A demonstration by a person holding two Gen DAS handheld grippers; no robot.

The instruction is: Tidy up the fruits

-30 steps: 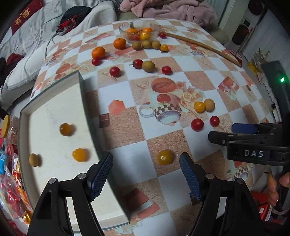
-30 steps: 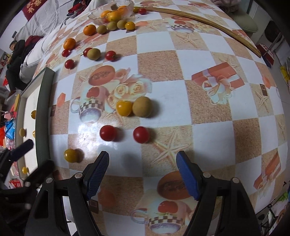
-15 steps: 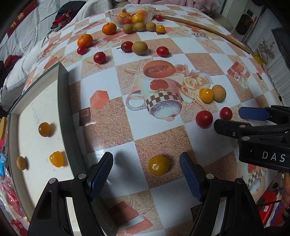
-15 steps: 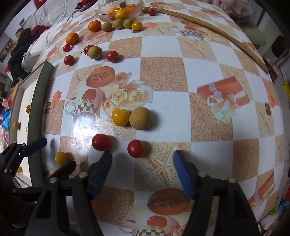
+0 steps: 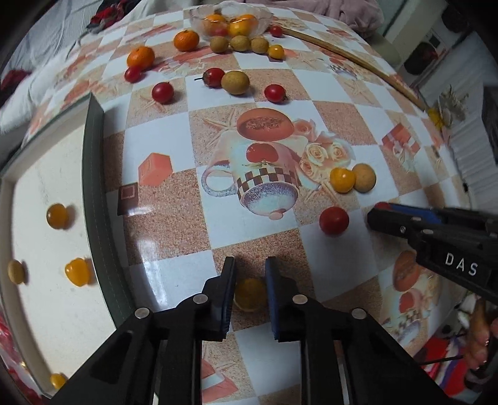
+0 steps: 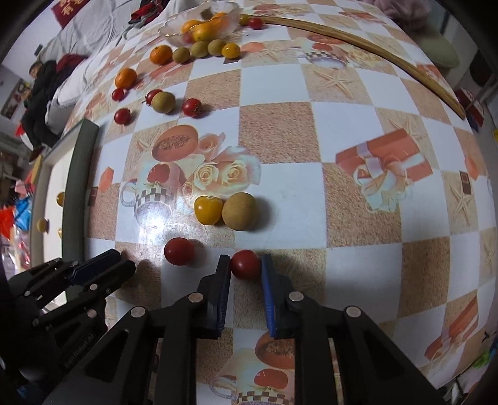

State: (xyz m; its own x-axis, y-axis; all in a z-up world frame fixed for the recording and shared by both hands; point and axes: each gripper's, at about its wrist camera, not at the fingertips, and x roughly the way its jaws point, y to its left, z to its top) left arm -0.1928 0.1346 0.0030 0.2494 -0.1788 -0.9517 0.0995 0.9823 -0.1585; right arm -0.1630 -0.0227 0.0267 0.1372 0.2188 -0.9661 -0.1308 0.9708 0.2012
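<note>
Checkered oilcloth printed with cups, roses and starfish covers the table (image 5: 348,124); a dark-rimmed white tray (image 5: 93,187) lies at its left edge, and places below are given from that tray. Inside the tray lie 2 orange-yellow fruits (image 5: 57,215), 1 brownish fruit (image 5: 15,271) and another yellow one near its lower corner. Just right of the tray's rim, the left gripper (image 5: 250,280) has just been closing, and its blue pads now press on both sides of a yellow cherry tomato (image 5: 250,294) resting on the table. Farther right of the tray, the right gripper (image 6: 246,264) has likewise just been closing and now clamps a red cherry tomato (image 6: 245,264) on the table; a 2nd red tomato (image 6: 179,251) sits between that one and the tray, untouched. Beyond these 2, a yellow tomato (image 6: 208,210) touches a round tan fruit (image 6: 239,211). Well past the tray's far end, a glass bowl (image 5: 199,18) holds orange fruit; around it lie 2 tangerines (image 5: 140,56), several tan fruits and more red tomatoes. A long wooden stick (image 6: 358,43) crosses the table's far right side.
</note>
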